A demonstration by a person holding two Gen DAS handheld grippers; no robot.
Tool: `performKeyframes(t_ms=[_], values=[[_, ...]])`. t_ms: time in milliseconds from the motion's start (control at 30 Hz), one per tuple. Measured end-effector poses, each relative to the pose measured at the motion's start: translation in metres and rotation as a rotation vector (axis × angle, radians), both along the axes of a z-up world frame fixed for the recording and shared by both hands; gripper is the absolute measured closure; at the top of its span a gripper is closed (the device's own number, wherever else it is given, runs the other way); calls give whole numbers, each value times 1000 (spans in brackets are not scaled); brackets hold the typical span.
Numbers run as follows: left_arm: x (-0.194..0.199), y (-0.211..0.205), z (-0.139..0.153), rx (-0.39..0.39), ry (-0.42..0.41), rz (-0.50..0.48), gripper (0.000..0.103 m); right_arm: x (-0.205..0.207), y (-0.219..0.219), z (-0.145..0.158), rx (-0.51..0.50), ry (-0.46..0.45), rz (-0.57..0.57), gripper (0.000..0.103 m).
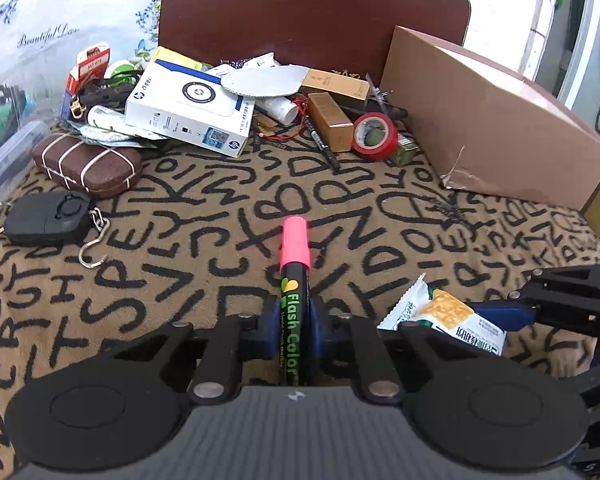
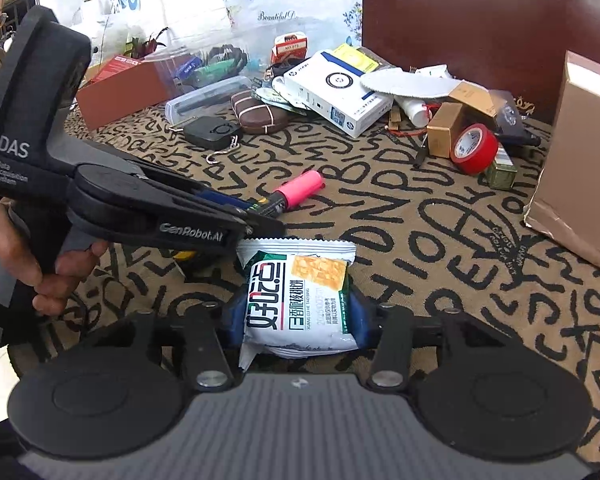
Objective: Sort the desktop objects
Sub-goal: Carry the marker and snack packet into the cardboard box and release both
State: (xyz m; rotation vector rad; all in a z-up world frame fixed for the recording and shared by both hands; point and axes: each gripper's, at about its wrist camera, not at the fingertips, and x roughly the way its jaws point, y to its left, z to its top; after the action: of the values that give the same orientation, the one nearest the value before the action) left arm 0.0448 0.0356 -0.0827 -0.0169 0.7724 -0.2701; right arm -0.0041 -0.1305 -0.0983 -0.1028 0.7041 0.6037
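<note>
Fingers [image 1: 318, 320] of your left gripper [image 1: 296, 320] are pinching the marker [image 1: 295, 280] tight, jaws nearly closed on its black barrel, pink cap pointing ahead over the lettered cloth [image 1: 220, 220]. Your right gripper [image 2: 296, 312] is standing about half open, its blue pads [image 2: 359, 316] pressing both sides of the snack packet [image 2: 296, 296], which is sitting between them with its printed face up. Whether either item is lifting clear of the cloth cannot be told from these views.

You are working early in the sort, by the look of it. Two items are in hand near the front of the table, and neither is yet lying in any container. At the back, the pile is sitting untouched: the white box [image 1: 188, 108], the gold box [image 1: 330, 120], the red tape [image 1: 374, 136], the tube [image 1: 278, 108], the brown case [image 1: 88, 166] and the black scale [image 1: 48, 218] with its hook. The cardboard box [image 1: 488, 128] is standing at the right, and the clear bin [image 2: 204, 64] at the far left is already holding some things, though what they are is hard to make out.

Most of the job is likely waiting: placing the marker and packet, then clearing that heap
</note>
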Motion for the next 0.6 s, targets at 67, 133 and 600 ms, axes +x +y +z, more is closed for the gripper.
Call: performKeyframes(t_ms=[67, 133, 600], values=[[-2, -1, 2, -6, 0, 5, 88, -4, -4, 4, 5, -14, -11, 55], [-3, -2, 5, -28, 4, 2, 88, -8, -8, 9, 5, -32, -21, 55], [22, -67, 99, -241, -141, -188, 88, -15, -79, 80, 34, -259, -218, 55]])
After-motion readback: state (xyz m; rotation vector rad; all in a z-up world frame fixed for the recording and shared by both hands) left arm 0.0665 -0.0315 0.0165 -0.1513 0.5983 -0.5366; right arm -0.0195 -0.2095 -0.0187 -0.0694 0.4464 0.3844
